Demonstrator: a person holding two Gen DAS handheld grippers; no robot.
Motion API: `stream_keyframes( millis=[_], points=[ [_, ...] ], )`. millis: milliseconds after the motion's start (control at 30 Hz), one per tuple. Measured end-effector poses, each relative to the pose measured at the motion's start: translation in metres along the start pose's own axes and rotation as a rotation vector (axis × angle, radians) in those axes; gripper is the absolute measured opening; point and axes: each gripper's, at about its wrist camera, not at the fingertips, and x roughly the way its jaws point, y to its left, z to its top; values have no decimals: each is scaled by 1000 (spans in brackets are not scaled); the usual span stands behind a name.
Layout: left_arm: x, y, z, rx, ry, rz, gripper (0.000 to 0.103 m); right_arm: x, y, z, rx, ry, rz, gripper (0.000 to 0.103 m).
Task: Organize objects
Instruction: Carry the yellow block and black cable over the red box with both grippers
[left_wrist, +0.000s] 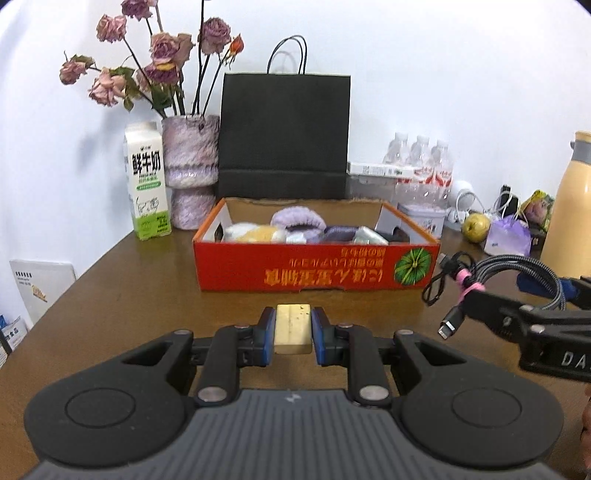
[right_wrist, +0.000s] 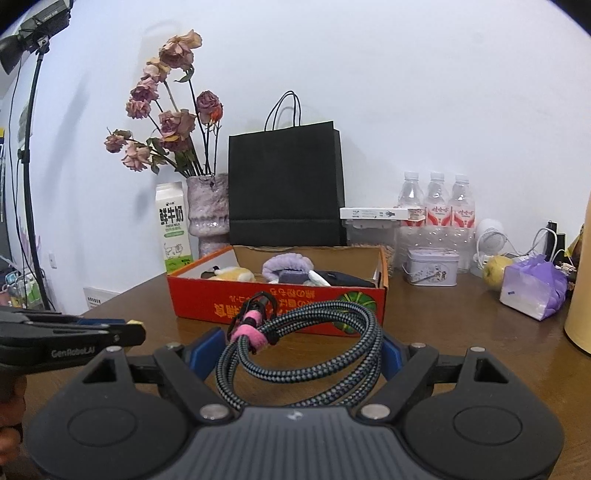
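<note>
**Currently: one block and one cable bundle held in front of the red box**

Two grippers are seen above a brown wooden table (left_wrist: 110, 295). The left gripper (left_wrist: 293, 334) is clamped narrowly on a single pale cream rectangular block (left_wrist: 293, 328), which is pressed between the blue pads (left_wrist: 268, 334). The right gripper (right_wrist: 299, 349) is spread wide around one coiled, braided grey-black cable (right_wrist: 332, 347) bound with a pink strap (right_wrist: 251, 338); the coil is lodged between the blue pads, and one connector end is seen hanging free in the left wrist view.

Just beyond both grippers, one shallow red cardboard box (left_wrist: 314, 269) with yellow print is set on the table. Several soft items are held in it: a lilac fluffy piece (left_wrist: 297, 218), a cream-and-yellow plush piece (left_wrist: 255, 233), a purple-grey piece and a dark one; an exact count cannot be made.

Behind the box, one black paper bag with cord handles (left_wrist: 284, 136) is stood against the white wall. To its left, one mottled lilac vase (left_wrist: 190, 166) of dried pink roses and one white-and-green milk carton (left_wrist: 147, 184) are placed. To its right, three clear water bottles (right_wrist: 436, 206), one flat white carton on a clear container, one small pale tin (right_wrist: 430, 267), one yellow-green fruit (right_wrist: 495, 271) and one purple-and-white tissue pack (right_wrist: 532, 288) are seen.
</note>
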Motion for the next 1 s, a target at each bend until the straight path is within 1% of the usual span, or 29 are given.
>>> stream_keyframes(
  millis=[167,333,567,800,1000],
  points=[
    [7,-1,19,2,-28,1,21,8,4,17,-6,-19,5,83],
    [16,-2,29,-5,-33,-11,21,19,8,30,-12,-26,10,83],
    [35,2,42,-26,-40,-5,21,41,10,45,-16,-39,11,83],
    [56,10,56,-68,-52,0,21,66,4,58,-5,-51,12,83],
    [79,15,65,-82,-52,0,21,90,-3,67,10,-56,21,83]
  ],
)
